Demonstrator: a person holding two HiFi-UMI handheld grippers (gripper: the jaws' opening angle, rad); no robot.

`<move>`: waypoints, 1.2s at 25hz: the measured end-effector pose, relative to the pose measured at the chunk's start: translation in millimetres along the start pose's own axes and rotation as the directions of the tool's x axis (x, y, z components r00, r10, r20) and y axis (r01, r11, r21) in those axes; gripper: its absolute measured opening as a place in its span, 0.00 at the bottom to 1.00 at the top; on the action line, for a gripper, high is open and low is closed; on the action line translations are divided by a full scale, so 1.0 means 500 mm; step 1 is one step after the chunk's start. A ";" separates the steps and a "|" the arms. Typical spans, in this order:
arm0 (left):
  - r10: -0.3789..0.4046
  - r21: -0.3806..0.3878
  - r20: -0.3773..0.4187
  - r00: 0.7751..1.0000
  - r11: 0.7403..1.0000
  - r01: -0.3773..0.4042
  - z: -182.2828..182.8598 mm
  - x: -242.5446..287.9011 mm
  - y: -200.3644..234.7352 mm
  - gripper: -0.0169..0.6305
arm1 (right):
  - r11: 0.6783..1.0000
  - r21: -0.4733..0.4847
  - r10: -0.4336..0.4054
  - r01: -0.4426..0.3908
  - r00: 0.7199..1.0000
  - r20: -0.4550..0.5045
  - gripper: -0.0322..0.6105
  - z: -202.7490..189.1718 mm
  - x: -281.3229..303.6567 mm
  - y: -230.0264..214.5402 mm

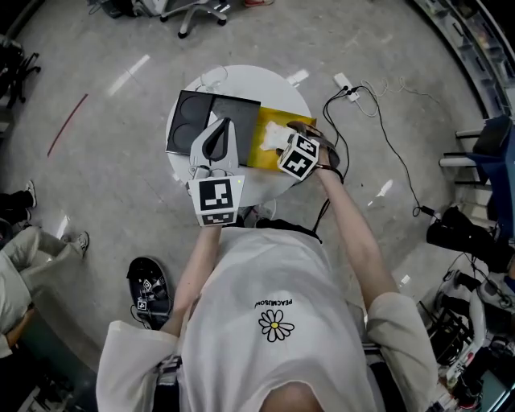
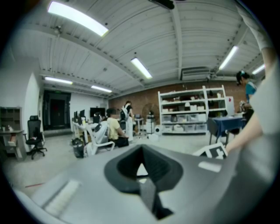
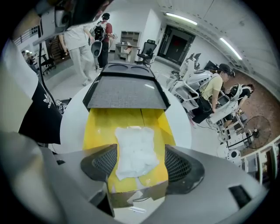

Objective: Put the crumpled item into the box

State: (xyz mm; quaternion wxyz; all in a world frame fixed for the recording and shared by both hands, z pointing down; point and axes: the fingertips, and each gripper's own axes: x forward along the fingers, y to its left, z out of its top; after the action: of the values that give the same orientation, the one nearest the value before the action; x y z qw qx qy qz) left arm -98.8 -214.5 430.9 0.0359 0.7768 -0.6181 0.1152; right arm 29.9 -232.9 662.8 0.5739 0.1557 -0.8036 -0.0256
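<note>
A white crumpled item (image 3: 135, 151) lies flat on the floor of an open yellow box (image 3: 98, 127), whose dark grey lid (image 3: 124, 94) is folded back on the far side. My right gripper (image 3: 136, 164) hangs just over the box's near end. Its jaws stand wide, one on each side of the item, with the pads clear of it. From the head view the item (image 1: 278, 134) shows in the box (image 1: 264, 149) by the right gripper (image 1: 288, 135). The left gripper (image 1: 216, 138) is over the lid (image 1: 201, 121), pointing out into the room with its jaws (image 2: 142, 173) together and nothing in them.
The box sits on a small round white table (image 1: 241, 80). A power strip (image 1: 346, 83) and cables (image 1: 378, 121) lie on the floor to the right. An office chair (image 1: 193, 12) stands beyond the table, and someone's legs (image 1: 20, 233) are at the left.
</note>
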 end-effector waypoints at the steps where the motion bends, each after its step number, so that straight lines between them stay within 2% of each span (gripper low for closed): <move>1: -0.003 0.001 0.002 1.000 1.000 0.003 0.001 0.001 0.001 0.02 | 1.000 0.012 -0.021 0.021 1.000 0.014 0.57 0.007 -0.012 -0.014; 4: -0.018 0.005 0.015 1.000 1.000 0.018 0.009 0.005 0.001 0.02 | 0.989 0.077 -0.129 0.122 0.988 0.087 0.46 0.041 -0.065 -0.074; 6: -0.033 0.010 0.027 0.999 0.999 0.033 0.019 0.009 -0.004 0.03 | 0.967 0.143 -0.230 0.208 0.961 0.153 0.34 0.068 -0.121 -0.119; 8: -0.051 0.017 0.038 0.998 0.999 0.050 0.027 0.013 -0.012 0.03 | 0.933 0.228 -0.328 0.279 0.918 0.223 0.26 0.093 -0.187 -0.158; 12: -0.085 0.035 0.058 0.995 0.996 0.084 0.046 0.021 -0.032 0.02 | 0.847 0.388 -0.494 0.364 0.808 0.321 0.06 0.119 -0.318 -0.201; 15: -0.114 0.051 0.079 0.990 0.993 0.111 0.067 0.027 -0.045 0.02 | 0.791 0.458 -0.579 0.406 0.738 0.346 0.05 0.122 -0.395 -0.203; 18: -0.137 0.066 0.104 0.985 0.989 0.131 0.092 0.029 -0.056 0.03 | 0.718 0.555 -0.663 0.419 0.655 0.362 0.05 0.116 -0.461 -0.191; 23: -0.164 0.073 0.146 0.975 0.985 0.155 0.133 0.024 -0.070 0.03 | 0.579 0.722 -0.793 0.380 0.469 0.389 0.05 0.103 -0.583 -0.160; 25: -0.172 0.075 0.161 0.972 0.984 0.162 0.147 0.018 -0.079 0.03 | 0.529 0.768 -0.830 0.362 0.411 0.378 0.05 0.087 -0.619 -0.146; 27: -0.174 0.073 0.185 0.967 0.984 0.163 0.163 0.014 -0.086 0.03 | 0.490 0.800 -0.855 0.347 0.368 0.365 0.05 0.070 -0.644 -0.135; 28: -0.173 0.071 0.203 0.964 0.984 0.162 0.172 0.012 -0.088 0.03 | 0.477 0.811 -0.863 0.340 0.355 0.359 0.05 0.063 -0.650 -0.130; 30: -0.171 0.071 0.223 0.960 0.985 0.159 0.182 0.007 -0.090 0.03 | 0.461 0.824 -0.870 0.328 0.351 0.347 0.05 0.051 -0.650 -0.115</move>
State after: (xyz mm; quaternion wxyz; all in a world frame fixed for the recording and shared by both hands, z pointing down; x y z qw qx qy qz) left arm -42.2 -225.2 347.3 -0.0461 0.8344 -0.5479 0.0380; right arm 114.1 -200.0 344.3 0.0422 0.6175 -0.7842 -0.0441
